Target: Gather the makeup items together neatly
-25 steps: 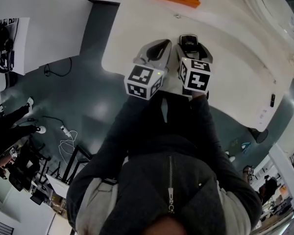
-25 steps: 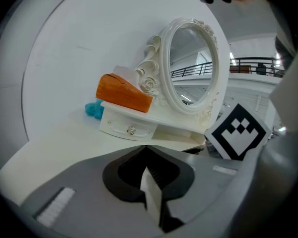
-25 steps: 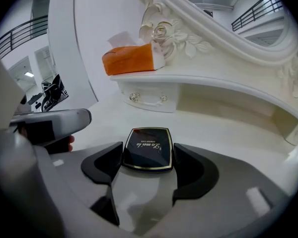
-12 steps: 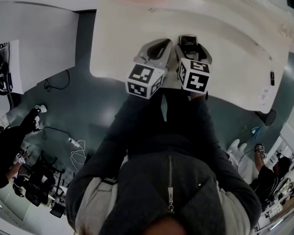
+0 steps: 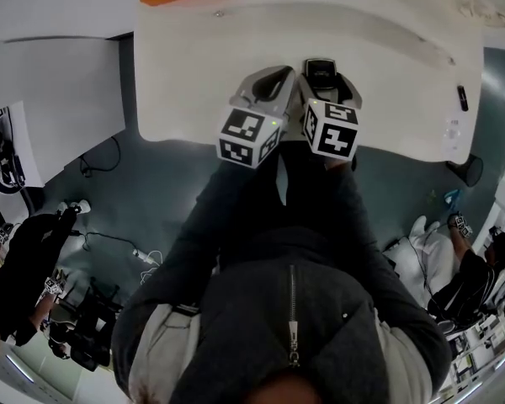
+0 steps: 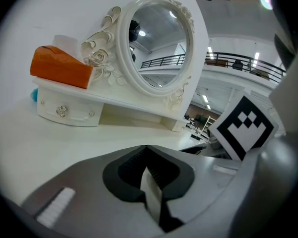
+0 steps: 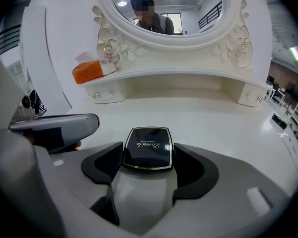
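Right gripper view shows the right gripper (image 7: 149,162) squeezing a black compact (image 7: 148,148) over the white table (image 7: 213,118). The left gripper (image 6: 148,170) is closed with nothing in it. I think the job has hardly begun: the compact is not set down yet, and no other makeup shows.

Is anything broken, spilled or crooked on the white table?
Nothing stands out. The mirror stands upright at the back of the table, the orange box sits on the little drawer beside it, and nothing is spilled. The black compact is closed and whole, gripped in the right gripper.
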{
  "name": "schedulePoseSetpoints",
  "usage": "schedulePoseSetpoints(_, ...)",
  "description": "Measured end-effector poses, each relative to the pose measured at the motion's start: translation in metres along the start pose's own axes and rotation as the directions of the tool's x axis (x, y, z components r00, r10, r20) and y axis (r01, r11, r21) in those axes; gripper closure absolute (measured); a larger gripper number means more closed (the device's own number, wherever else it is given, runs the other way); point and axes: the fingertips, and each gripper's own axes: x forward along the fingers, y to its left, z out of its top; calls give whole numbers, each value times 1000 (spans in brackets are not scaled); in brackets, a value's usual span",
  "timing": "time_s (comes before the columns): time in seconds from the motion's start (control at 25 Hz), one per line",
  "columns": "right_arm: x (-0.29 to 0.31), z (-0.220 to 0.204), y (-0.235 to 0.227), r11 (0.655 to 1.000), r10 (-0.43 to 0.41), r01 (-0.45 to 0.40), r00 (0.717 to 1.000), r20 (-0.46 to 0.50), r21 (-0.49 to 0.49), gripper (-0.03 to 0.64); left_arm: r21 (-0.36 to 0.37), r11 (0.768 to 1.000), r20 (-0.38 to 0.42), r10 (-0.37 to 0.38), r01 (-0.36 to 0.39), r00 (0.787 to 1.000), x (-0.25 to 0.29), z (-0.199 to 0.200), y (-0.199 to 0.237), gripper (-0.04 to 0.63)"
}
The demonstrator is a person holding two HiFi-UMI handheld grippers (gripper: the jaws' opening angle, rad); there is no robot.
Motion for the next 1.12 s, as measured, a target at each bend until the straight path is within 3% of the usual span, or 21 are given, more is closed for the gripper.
schedulePoseSetpoints(1.12, -7, -6, -6, 997, -57, 56, 998, 17, 55, 290, -12, 1000, -21, 11, -12, 1000, -1, -8, -1, 586)
